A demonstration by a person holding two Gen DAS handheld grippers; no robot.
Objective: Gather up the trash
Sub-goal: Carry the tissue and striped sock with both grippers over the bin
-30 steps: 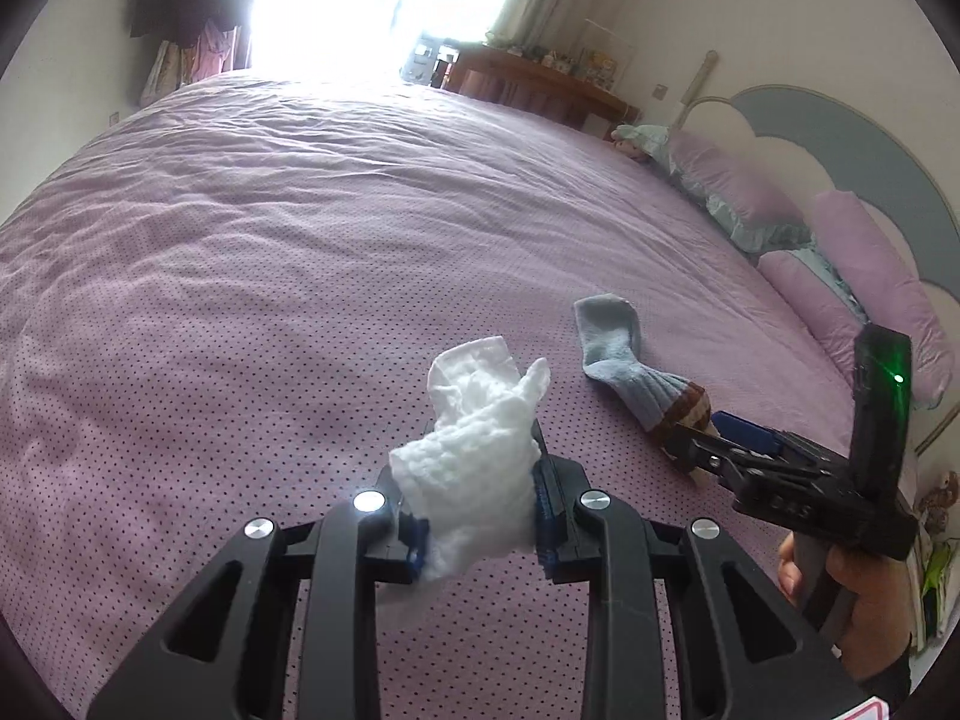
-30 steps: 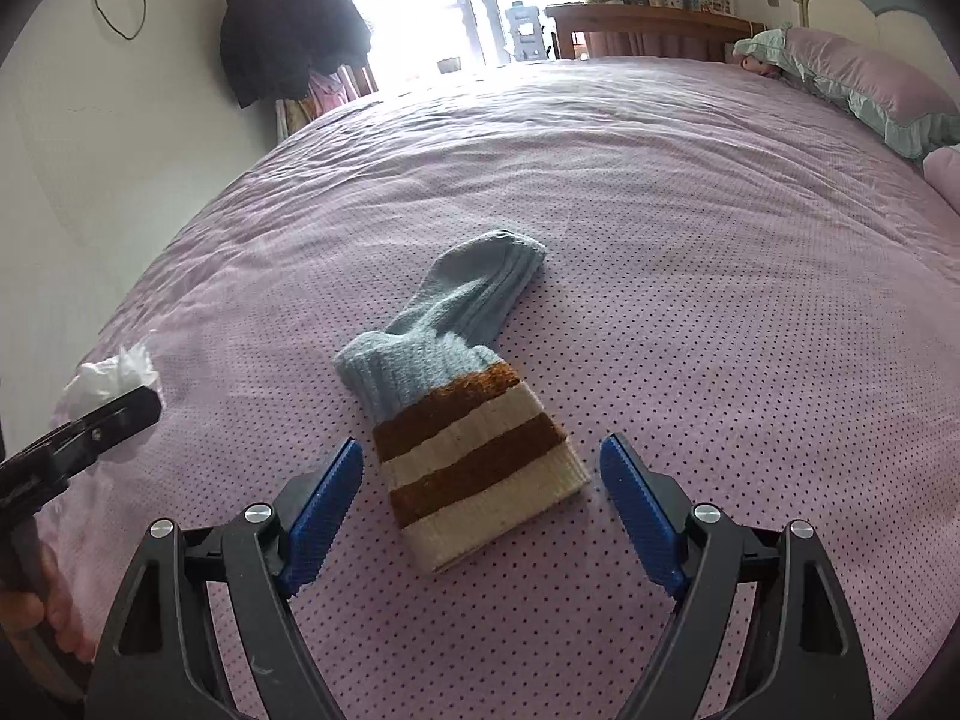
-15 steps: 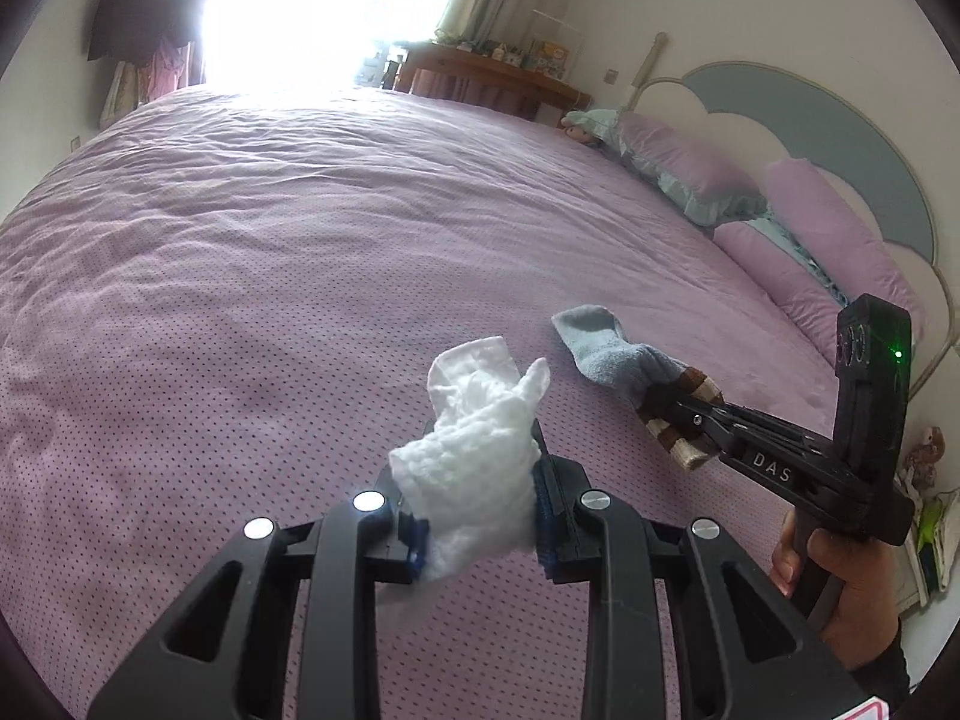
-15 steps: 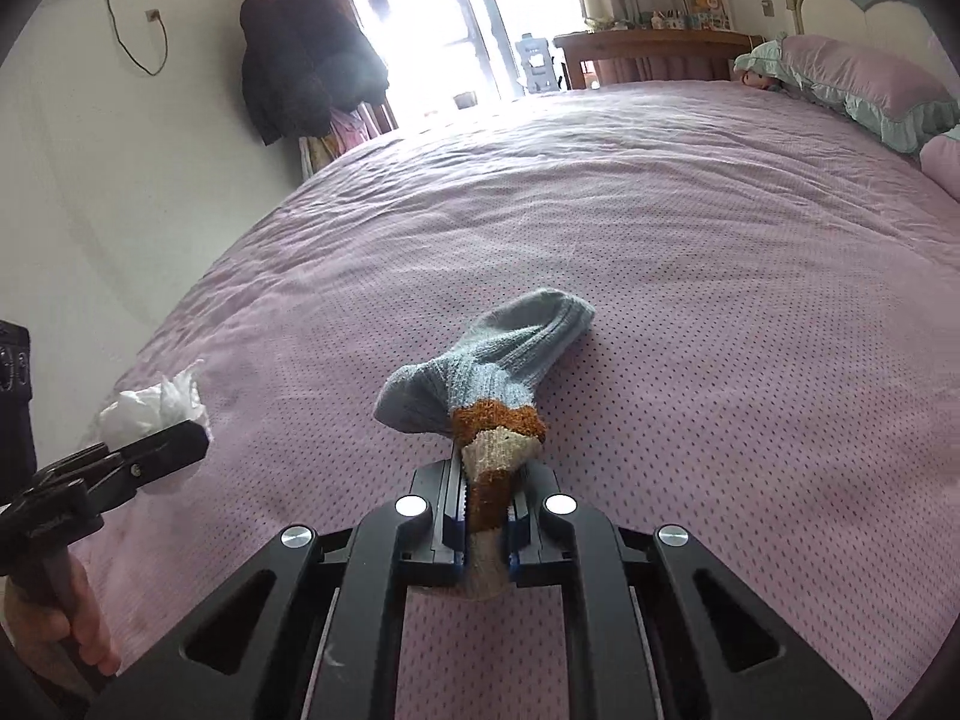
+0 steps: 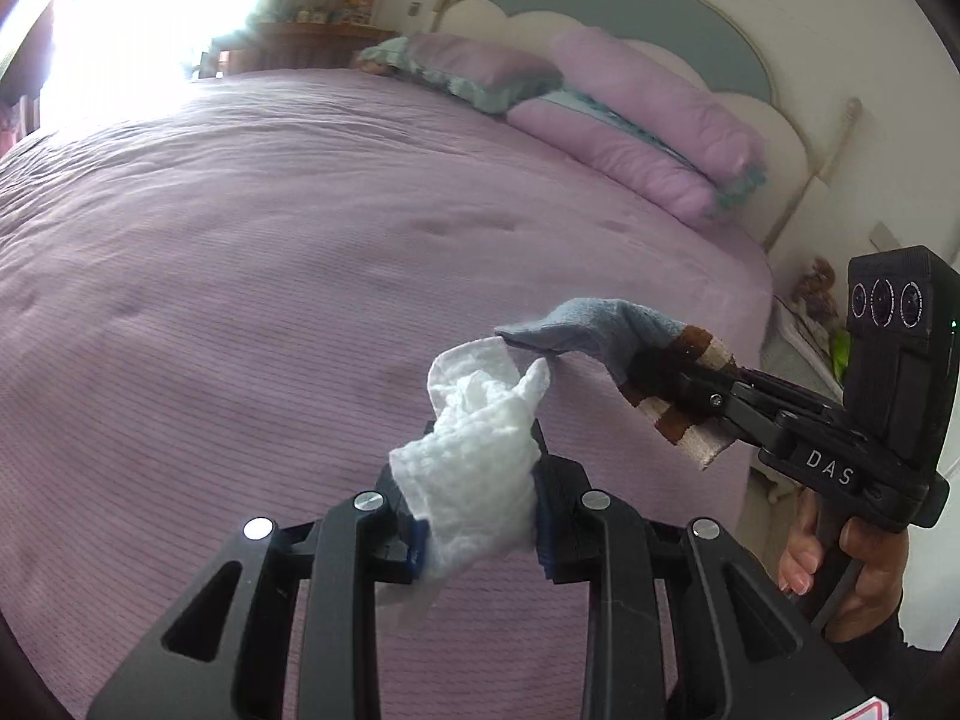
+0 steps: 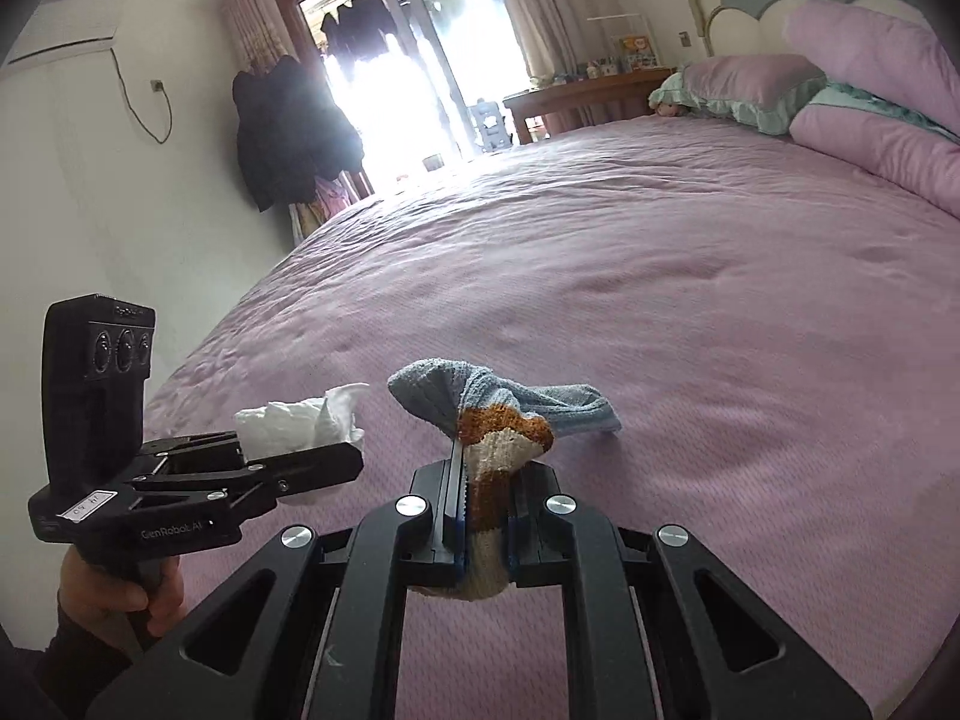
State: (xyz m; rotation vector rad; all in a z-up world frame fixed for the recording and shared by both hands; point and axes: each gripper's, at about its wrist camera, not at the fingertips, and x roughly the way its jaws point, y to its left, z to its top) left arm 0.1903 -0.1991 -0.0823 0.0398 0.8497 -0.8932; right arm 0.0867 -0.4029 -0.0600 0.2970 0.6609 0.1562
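Crumpled white paper tissue [image 5: 474,468]: clamped between the blue-padded jaws of the left gripper [image 5: 477,516], its loose upper end standing up past the fingertips and clear of the bed. Grey-blue knitted sock with brown and cream stripes at the cuff [image 6: 498,432]: pinched at the striped cuff between the jaws of the right gripper [image 6: 485,516], which are pressed together on the fabric. The grey-blue foot part droops forward beyond the fingertips, and the cuff end hangs below the pads. Both items are held above the purple dotted bedspread [image 6: 690,330]. Seen from the left wrist, the sock's toe lies just beside the tissue's top. Lilac pillows [image 5: 648,120] sit well beyond both jaws at the headboard.
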